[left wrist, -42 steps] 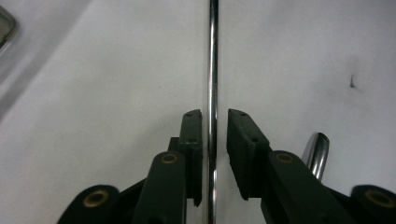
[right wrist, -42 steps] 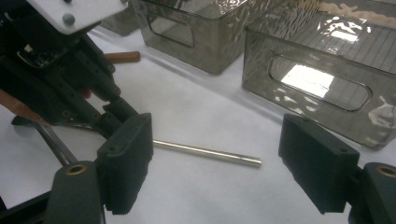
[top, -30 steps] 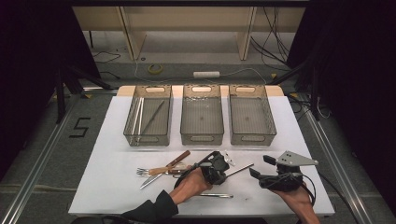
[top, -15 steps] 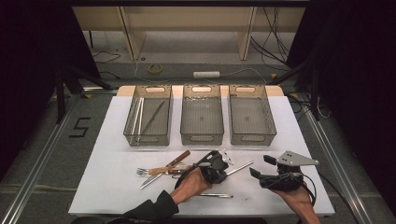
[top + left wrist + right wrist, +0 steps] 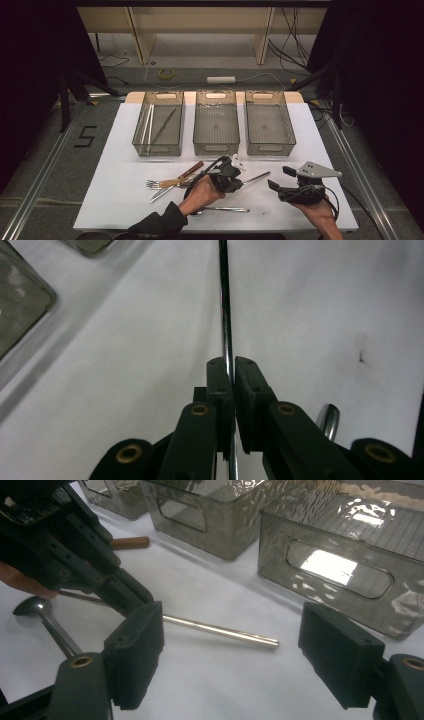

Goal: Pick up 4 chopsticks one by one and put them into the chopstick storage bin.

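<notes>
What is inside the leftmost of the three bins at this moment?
The leftmost bin holds a few long thin utensils lying lengthwise on its floor: two pale sticks and a darker one, slanted. Its tinted near wall blurs their lower ends, so their kind stays unclear.

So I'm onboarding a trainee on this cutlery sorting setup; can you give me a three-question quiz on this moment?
1. True or false: the left gripper has its jaws shut on the thin metal rod.
2. How many clear bins stand in a row at the far side of the white table?
A) two B) three C) four
3. Fill in: the right gripper hovers with its jaws ____, holding nothing.

Key:
1. True. The left gripper view shows the rod pinched between the two pads.
2. B. The left bin holds long thin pieces; the middle bin and right bin look empty.
3. Open.
</notes>
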Tool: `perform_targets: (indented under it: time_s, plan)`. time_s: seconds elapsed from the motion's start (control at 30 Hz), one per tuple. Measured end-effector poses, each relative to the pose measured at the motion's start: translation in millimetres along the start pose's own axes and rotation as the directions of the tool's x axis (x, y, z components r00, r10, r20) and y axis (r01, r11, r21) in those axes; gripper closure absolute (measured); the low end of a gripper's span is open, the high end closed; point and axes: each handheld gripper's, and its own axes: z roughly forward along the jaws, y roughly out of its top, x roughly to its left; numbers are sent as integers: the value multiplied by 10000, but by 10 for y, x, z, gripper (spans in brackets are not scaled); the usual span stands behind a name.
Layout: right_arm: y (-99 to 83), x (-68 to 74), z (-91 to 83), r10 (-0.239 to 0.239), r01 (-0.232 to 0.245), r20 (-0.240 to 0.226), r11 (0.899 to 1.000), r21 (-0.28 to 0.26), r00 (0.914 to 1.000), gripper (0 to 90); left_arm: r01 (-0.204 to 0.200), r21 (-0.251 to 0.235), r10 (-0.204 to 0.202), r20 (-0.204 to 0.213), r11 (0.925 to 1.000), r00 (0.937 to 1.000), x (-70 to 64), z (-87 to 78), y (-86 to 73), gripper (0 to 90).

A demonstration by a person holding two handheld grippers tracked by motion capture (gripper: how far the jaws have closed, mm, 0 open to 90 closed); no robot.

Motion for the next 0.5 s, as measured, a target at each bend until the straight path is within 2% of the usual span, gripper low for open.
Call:
perform_targets:
  time_s: [0.2,0.3,0.5]
  plan:
    - [-2,1,1,-10,10,-26,10000,8,10000,272,259,-188,-257,125,9995,9996,51,-82,18,854]
    - [-2,0,0,-24,24,-26,10000,17,10000,271,274,-182,-272,137,9995,9995,70,-123,23,854]
    - [-3,2,0,-6,6,-24,10000,15,10000,272,370,-480,-365,118,9982,9993,98,-234,44,854]
